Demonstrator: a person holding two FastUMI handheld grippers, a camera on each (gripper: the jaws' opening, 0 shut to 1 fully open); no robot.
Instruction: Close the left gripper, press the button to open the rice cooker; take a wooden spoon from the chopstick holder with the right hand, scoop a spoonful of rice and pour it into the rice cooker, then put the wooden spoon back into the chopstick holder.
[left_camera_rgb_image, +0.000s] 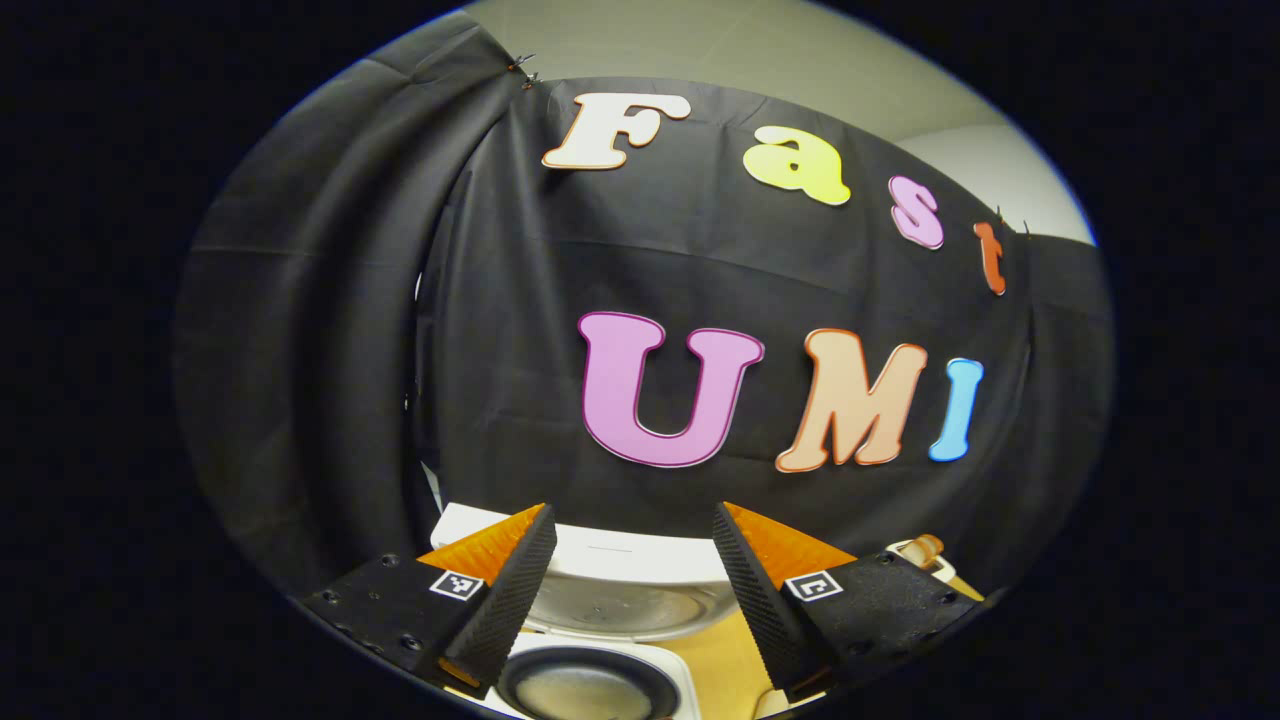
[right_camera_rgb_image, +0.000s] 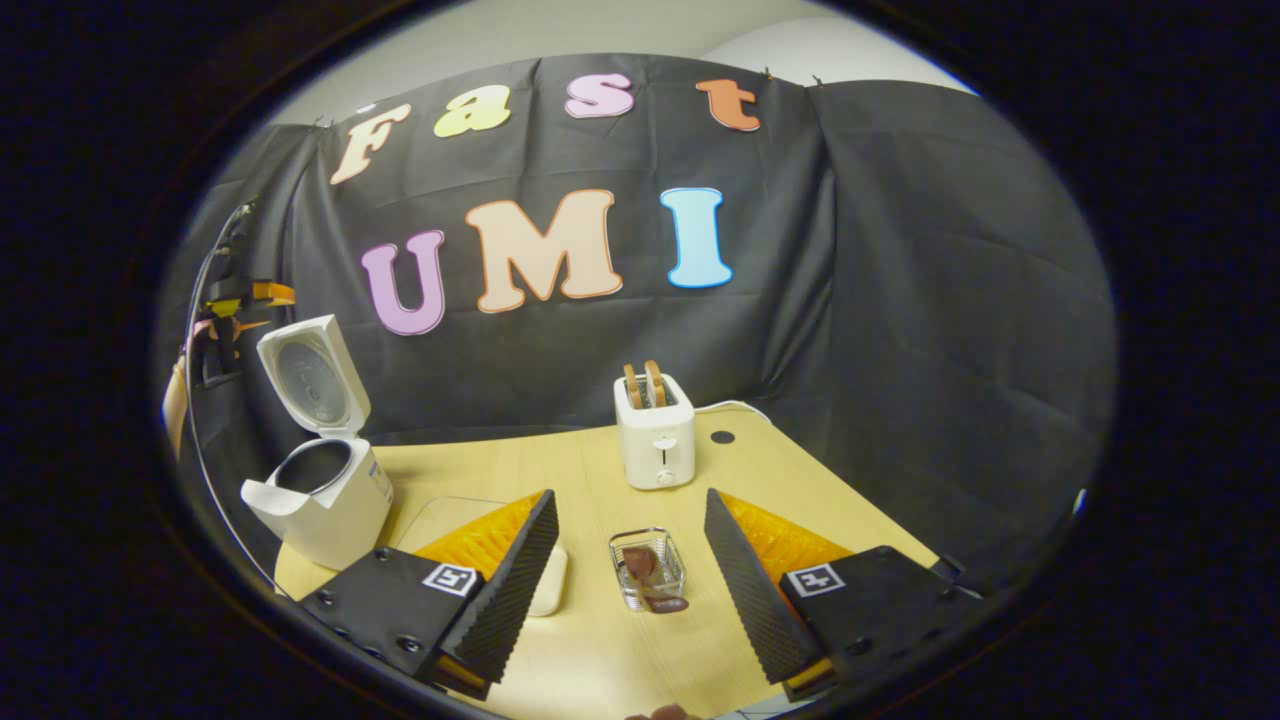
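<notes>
Hovering with its fingers spread apart and holding nothing, the right gripper (right_camera_rgb_image: 630, 570) points at the clear chopstick holder (right_camera_rgb_image: 648, 570) with the wooden spoon (right_camera_rgb_image: 645, 565) just ahead, bare table (right_camera_rgb_image: 820, 490) all around. Farther left stands the rice cooker (right_camera_rgb_image: 320, 490), lid up near the table edge. The left gripper (left_camera_rgb_image: 632, 590), fingers also apart and empty, hangs above its open pot.

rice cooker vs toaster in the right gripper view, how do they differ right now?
The rice cooker stands at the table's left edge with its lid swung up and the pot open; the toaster sits mid-table, farther back, with no lid. The toaster has two slices sticking up from its slots; the rice cooker's pot shows no contents from this angle. The rice cooker looks the bulkier. Both are white and upright on the wooden table.
</notes>
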